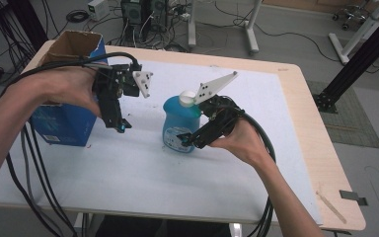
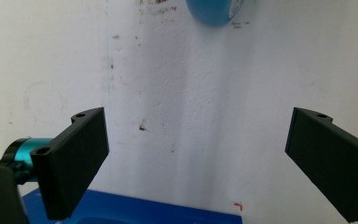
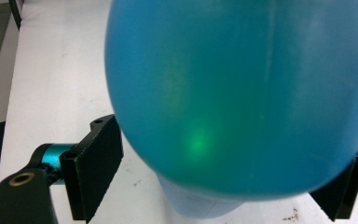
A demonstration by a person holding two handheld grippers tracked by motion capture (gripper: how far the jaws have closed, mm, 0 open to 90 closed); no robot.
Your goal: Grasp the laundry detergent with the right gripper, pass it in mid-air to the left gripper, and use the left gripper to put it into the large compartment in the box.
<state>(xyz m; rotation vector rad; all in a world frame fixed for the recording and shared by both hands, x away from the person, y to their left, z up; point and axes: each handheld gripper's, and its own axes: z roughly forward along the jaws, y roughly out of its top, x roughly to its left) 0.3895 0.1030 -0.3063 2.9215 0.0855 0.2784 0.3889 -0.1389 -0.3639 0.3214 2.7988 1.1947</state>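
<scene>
A blue bottle (image 1: 180, 123) with a white cap (image 1: 187, 98) is stood upright on the white mat (image 1: 143, 173) that covers the wooden table (image 1: 321, 163), and is taken here as the landmark. The right gripper (image 1: 186, 139) is held at the bottle's lower right side, its jaws set around the body; in the right gripper view the bottle (image 3: 242, 93) is seen swelling between the two black jaws, which are spread wide on either side of it, and contact with the plastic cannot be told for certain (the surface is close and blurred, with a green glint on it). The right hand (image 1: 242, 140) is wrapped about the gripper's body just right of the bottle, and a grey three-cornered plate (image 1: 214, 88) is carried above the cap. The left gripper (image 1: 121, 126) is held in the left hand (image 1: 66, 89) to the left of the bottle and apart from it, pointed down at the mat. In the left gripper view its jaws are seen wide apart with nothing between them, only stained mat below, and the bottle's rounded base (image 2: 214, 11) is caught at the top edge. An open blue cardboard box (image 1: 71, 116) is stood farther left of the bottle, behind the left hand. Black cables (image 1: 34, 173) are trailed from the left gripper down past the box.
</scene>
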